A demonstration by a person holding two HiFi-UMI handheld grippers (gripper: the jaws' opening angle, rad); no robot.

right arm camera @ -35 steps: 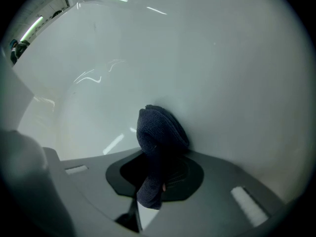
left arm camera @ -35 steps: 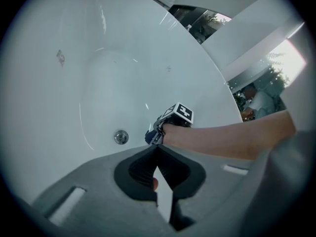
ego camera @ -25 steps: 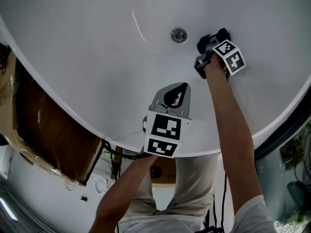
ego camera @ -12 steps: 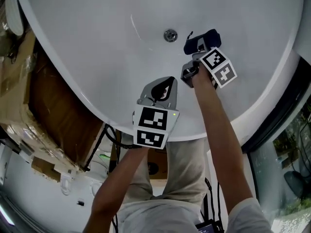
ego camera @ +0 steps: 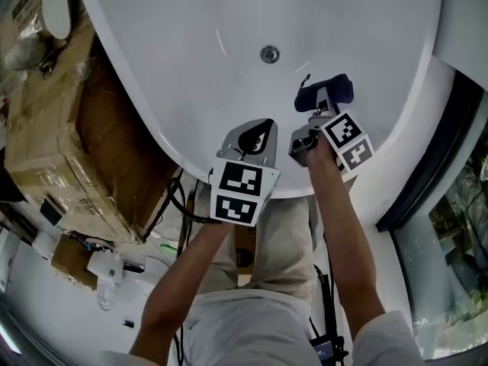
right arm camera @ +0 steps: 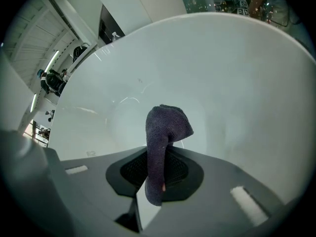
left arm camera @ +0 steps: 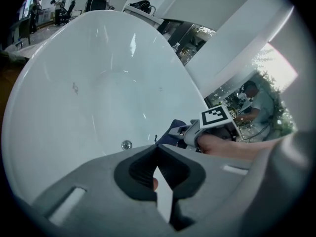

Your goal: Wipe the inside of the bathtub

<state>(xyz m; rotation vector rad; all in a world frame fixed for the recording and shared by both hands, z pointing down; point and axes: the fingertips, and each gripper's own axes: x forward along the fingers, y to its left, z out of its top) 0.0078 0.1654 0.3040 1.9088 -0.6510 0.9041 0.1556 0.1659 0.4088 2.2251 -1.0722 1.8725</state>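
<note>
The white bathtub (ego camera: 191, 67) fills the top of the head view, its round metal drain (ego camera: 269, 53) on the floor of the tub. My right gripper (ego camera: 314, 111) hovers over the tub's near wall, below and right of the drain, shut on a dark blue cloth (ego camera: 325, 91). In the right gripper view the cloth (right arm camera: 165, 127) sticks up from the closed jaws and folds over. My left gripper (ego camera: 257, 137) hangs over the near rim, shut with nothing in it. In the left gripper view its tips (left arm camera: 157, 149) meet, with the drain (left arm camera: 126, 144) beyond.
Cardboard boxes (ego camera: 53, 151) stand left of the tub, with cables (ego camera: 179, 204) on the floor beside them. A dark-framed glass pane (ego camera: 450, 242) runs along the right. A seated person (left arm camera: 256, 102) shows behind the tub in the left gripper view.
My right gripper has pulled back with the cloth from beside the drain toward the near wall. The left gripper stays over the near rim.
</note>
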